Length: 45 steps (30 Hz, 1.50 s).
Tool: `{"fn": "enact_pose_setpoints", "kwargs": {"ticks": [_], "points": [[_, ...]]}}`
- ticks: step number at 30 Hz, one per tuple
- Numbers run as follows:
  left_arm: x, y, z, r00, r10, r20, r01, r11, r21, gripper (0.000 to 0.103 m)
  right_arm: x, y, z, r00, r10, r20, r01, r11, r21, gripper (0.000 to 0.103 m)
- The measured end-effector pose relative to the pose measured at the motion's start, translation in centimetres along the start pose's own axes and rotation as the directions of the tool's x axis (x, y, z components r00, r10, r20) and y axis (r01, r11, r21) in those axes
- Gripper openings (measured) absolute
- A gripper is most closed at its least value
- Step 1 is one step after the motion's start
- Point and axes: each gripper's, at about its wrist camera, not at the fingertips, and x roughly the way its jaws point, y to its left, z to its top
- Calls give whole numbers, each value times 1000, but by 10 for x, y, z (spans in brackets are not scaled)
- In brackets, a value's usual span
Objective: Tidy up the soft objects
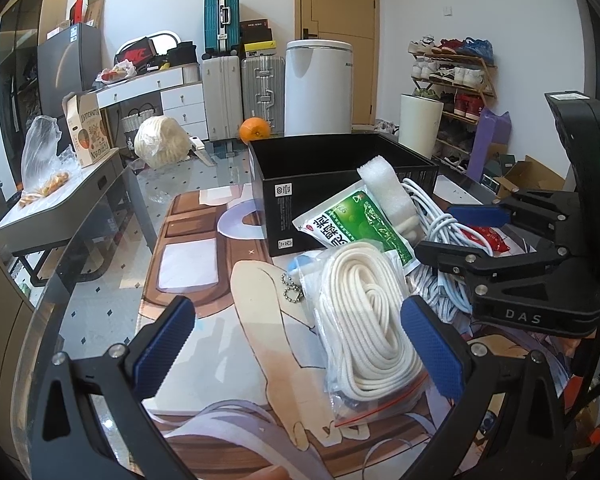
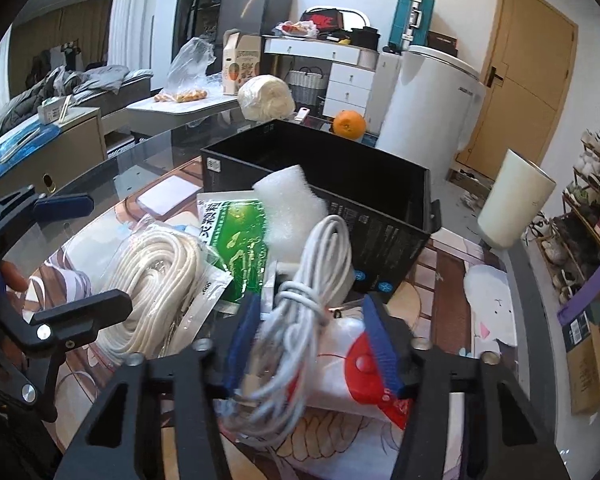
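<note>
A black open box (image 1: 340,176) stands on the printed mat (image 1: 204,280); it also shows in the right wrist view (image 2: 364,204). In front of it lie a bagged white rope coil (image 1: 364,320), a green packet (image 1: 360,220), a white foam piece (image 1: 384,188) and a white cable bundle (image 1: 444,216). My left gripper (image 1: 300,344) is open, its right finger beside the rope bag. My right gripper (image 2: 312,344) straddles the cable bundle (image 2: 300,320) over a red-and-white packet (image 2: 360,372), jaws part open.
An orange (image 1: 254,130) and a bagged yarn ball (image 1: 160,140) sit on the glass table beyond the box. A white cylinder (image 2: 512,200) stands at the table's right edge. Suitcases, a white appliance and a shoe rack line the wall.
</note>
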Motion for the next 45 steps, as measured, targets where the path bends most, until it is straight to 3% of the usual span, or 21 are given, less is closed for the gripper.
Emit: {"fn": "enact_pose_setpoints", "kwargs": {"ticks": [2, 8, 22, 30, 34, 38, 41, 45], "points": [[0, 0, 0, 1000, -1, 2, 1, 1000, -2, 103, 2, 4, 1, 1000, 10, 0, -9, 1000, -19, 33], [0, 0, 0, 1000, -2, 0, 2, 1000, -1, 103, -3, 6, -1, 999, 42, 18, -42, 999, -18, 26], [7, -16, 3, 999, -30, -27, 31, 999, 20, 103, -38, -12, -15, 981, 124, 152, -136, 988, 77, 23], [20, -21, 6, 997, 9, -76, -7, 1000, 23, 101, -37, -19, -23, 977, 152, 147, -169, 979, 112, 23], [19, -19, 4, 997, -18, -73, 19, 1000, 11, 82, -33, -21, -24, 978, 152, 143, -169, 979, 114, 23], [18, -19, 2, 996, -53, -77, 55, 998, 26, 50, -33, -20, -25, 978, 149, 144, -165, 980, 108, 23], [14, -20, 1, 995, -79, -66, 82, 996, 35, 39, -32, -19, -27, 978, 146, 147, -162, 981, 106, 23], [8, -20, 1, 994, -94, -50, 96, 994, 43, 35, -35, -18, -27, 976, 148, 163, -166, 981, 104, 22]]}}
